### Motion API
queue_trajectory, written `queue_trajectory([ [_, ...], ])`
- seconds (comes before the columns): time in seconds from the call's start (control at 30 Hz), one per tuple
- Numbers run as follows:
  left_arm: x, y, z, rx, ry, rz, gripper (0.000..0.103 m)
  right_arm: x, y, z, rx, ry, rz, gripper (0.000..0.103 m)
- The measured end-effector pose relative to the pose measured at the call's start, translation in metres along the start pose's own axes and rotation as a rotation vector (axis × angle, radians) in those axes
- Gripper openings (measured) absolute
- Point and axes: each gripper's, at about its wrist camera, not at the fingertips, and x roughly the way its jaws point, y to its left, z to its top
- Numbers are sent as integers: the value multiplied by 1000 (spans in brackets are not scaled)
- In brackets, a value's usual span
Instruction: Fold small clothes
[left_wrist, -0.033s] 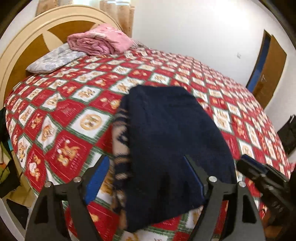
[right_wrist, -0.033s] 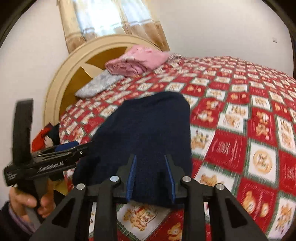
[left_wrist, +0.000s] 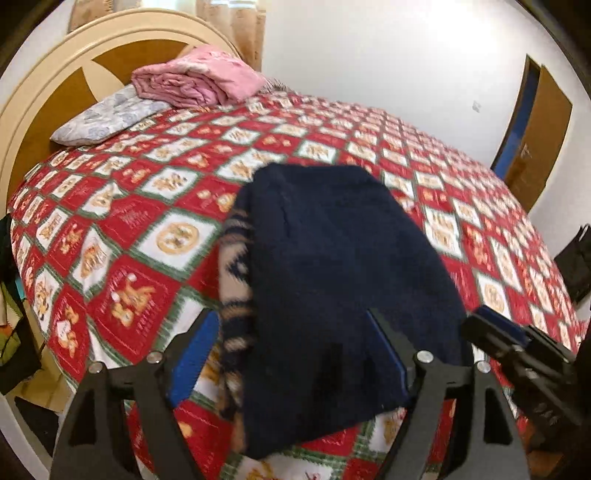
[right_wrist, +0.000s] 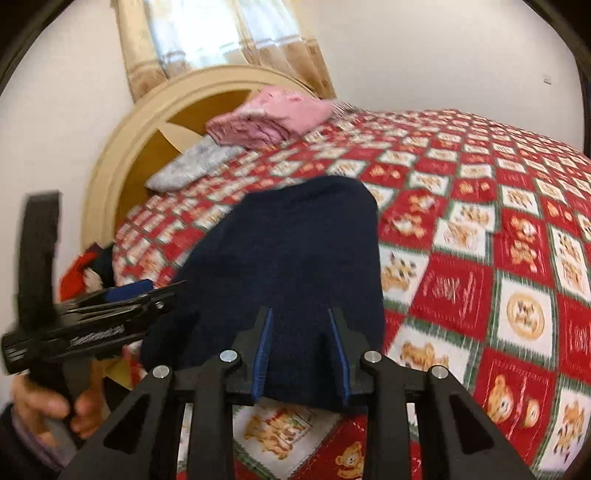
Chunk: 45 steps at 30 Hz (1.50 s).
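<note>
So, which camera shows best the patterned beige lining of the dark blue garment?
The left wrist view. There the beige patterned lining runs along the left edge of the navy garment, plainly visible though blurred. The right wrist view shows only the garment's navy outer side; the lining is hidden.

Garment (left_wrist: 332, 288) lies on bed (left_wrist: 155, 236); blanket (left_wrist: 195, 79) atop pillow (left_wrist: 107, 118) behind.

Both grippers: left gripper (left_wrist: 291, 354) and right gripper (right_wrist: 301, 350) black frames, blue finger pads (right_wrist: 261, 354), silver screws (right_wrist: 228, 356); dark sleeve (right_wrist: 22, 443).
</note>
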Motion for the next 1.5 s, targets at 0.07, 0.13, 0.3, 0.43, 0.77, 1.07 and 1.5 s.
queue_trajectory([
  [0.07, 2, -5, -9, 18, 4, 27, 82, 14, -2, -10, -7, 44, -11, 31],
  [0.13, 9, -9, -15, 41, 21, 63, 82, 19, -5, -17, -2, 48, -23, 31],
  [0.3, 12, -15, -21, 79, 12, 121, 84, 22, -2, -21, -3, 59, -47, 31],
  [0.43, 4, -18, -24, 104, 0, 152, 84, 7, 1, -25, 31, 64, -46, 31],
  [0.77, -24, -44, -48, 162, -29, 123, 83, -72, -5, -53, 123, 5, -71, 43],
  [1.07, -74, -71, -62, 207, -96, 38, 93, -153, -19, -79, 258, -33, -152, 49],
  [1.5, -158, -98, -94, 310, -202, -38, 103, -307, 7, -109, 254, -293, -446, 49],
])
